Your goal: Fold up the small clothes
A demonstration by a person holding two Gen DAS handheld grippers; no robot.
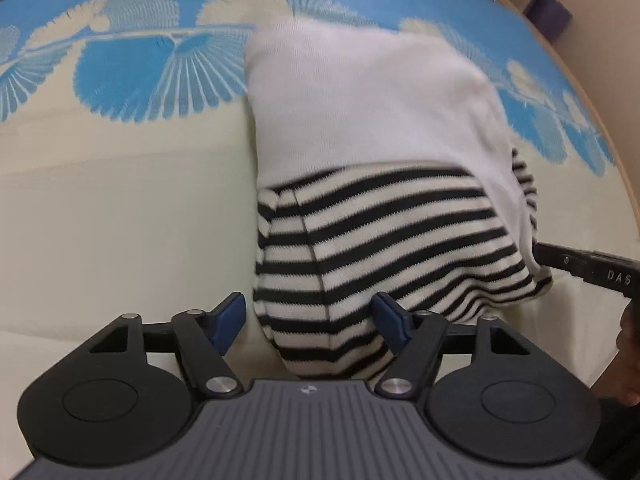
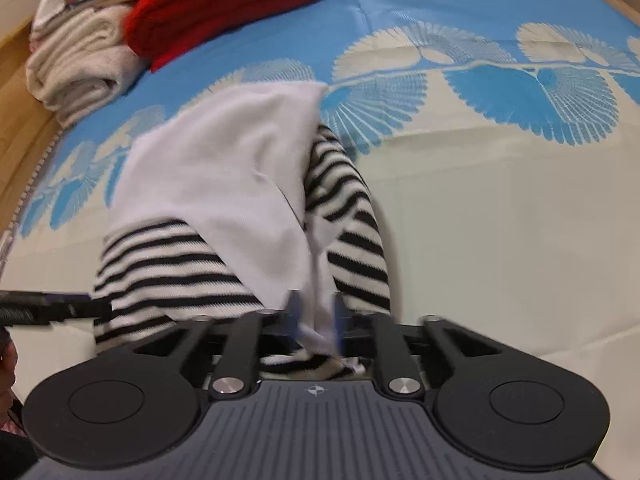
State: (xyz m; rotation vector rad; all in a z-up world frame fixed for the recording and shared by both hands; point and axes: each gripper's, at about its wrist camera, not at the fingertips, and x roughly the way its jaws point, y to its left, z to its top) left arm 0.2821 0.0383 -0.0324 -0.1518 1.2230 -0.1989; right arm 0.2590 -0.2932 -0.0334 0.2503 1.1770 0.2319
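A small garment with a white body [image 1: 360,92] and black-and-white striped parts [image 1: 380,232] lies on the cream and blue bedsheet [image 1: 120,200]. My left gripper [image 1: 310,318] is open and straddles the near striped corner: one blue pad is off the cloth's left edge, the other is over the stripes. In the right wrist view the same garment [image 2: 224,168] lies with a striped sleeve [image 2: 352,232] at its right side. My right gripper [image 2: 317,314] is shut on a bunched fold of white fabric at the near edge. Its black finger [image 1: 580,270] shows at the garment's right corner.
A folded red cloth [image 2: 224,4] and rolled beige towels [image 2: 80,64] are stacked at the sheet's far left corner, by a wooden surface [image 2: 12,80]. A purple object [image 1: 548,12] stands beyond the far right edge. Bare sheet [image 2: 500,240] lies right of the garment.
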